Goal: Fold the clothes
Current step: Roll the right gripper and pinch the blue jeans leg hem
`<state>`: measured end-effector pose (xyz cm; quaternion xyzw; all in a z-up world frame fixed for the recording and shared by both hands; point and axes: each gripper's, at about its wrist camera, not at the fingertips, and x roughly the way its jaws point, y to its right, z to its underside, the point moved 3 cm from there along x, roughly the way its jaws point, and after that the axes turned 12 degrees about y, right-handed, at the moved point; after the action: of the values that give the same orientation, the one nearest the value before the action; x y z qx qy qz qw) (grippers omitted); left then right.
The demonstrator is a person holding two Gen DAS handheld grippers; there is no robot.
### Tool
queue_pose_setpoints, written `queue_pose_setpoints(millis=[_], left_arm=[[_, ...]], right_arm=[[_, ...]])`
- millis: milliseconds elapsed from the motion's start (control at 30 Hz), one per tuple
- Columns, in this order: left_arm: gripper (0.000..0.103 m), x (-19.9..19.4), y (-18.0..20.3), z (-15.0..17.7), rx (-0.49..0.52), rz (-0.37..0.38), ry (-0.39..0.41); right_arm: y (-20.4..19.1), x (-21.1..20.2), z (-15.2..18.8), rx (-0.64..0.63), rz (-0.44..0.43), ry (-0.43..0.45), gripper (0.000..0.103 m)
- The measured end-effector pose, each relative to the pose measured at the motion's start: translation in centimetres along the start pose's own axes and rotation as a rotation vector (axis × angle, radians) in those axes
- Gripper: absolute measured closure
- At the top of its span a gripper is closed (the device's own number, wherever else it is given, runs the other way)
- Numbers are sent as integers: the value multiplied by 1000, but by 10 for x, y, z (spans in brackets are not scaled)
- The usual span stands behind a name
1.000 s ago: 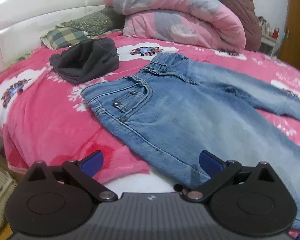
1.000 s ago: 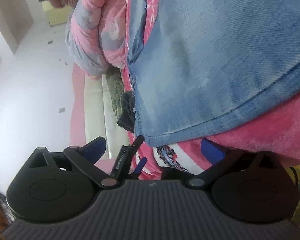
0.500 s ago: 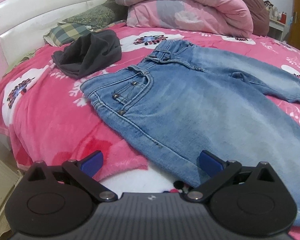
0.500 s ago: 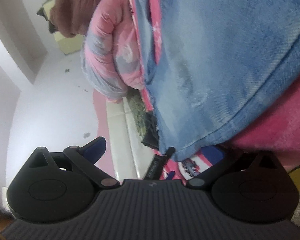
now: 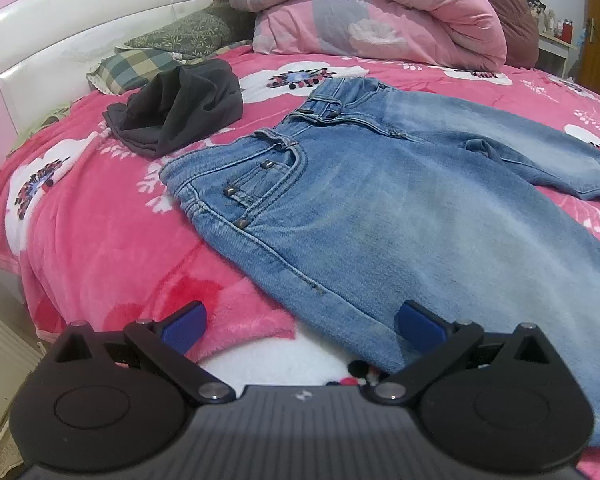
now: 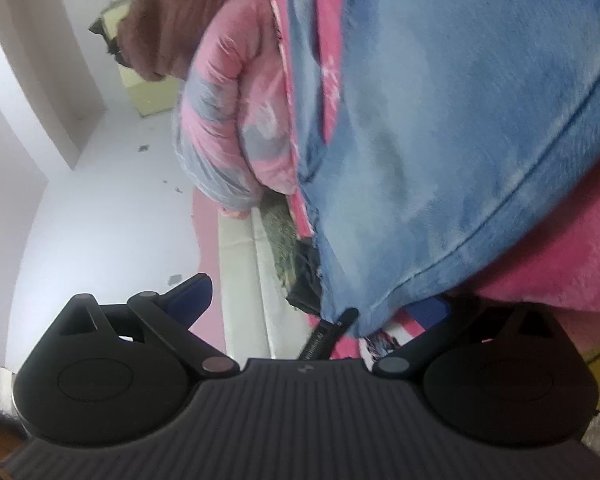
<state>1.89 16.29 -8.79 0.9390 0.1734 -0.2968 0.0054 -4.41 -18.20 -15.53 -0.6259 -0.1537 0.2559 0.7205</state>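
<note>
Left wrist view, from left to right: the white padded headboard (image 5: 60,36) stands at the far left, with a plaid pillow (image 5: 134,68) before it; a crumpled dark grey garment (image 5: 180,108) lies on my pink floral blanket (image 5: 84,232), just beside the waistband of the jeans (image 5: 380,216). The jeans lie flat, front up, waist toward the headboard, legs running off to the right; a rolled pink-and-grey duvet (image 5: 364,12) sits behind them. My left gripper (image 5: 302,326) is spread wide and holds nothing, its right blue pad over the denim's near edge. Right wrist view, rolled sideways: my right gripper (image 6: 318,302) is likewise spread wide, its right pad beneath the jeans' hem (image 6: 480,236), its left pad in open air.
</note>
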Motion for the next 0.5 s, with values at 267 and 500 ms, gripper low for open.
queue_pose_setpoints(millis=[267, 500], left_arm=[[0, 1, 1, 1, 2, -3, 1], [0, 1, 1, 2, 1, -5, 3]], right_arm=[[5, 6, 4, -16, 30, -18, 5], [7, 7, 7, -13, 24, -54, 8]])
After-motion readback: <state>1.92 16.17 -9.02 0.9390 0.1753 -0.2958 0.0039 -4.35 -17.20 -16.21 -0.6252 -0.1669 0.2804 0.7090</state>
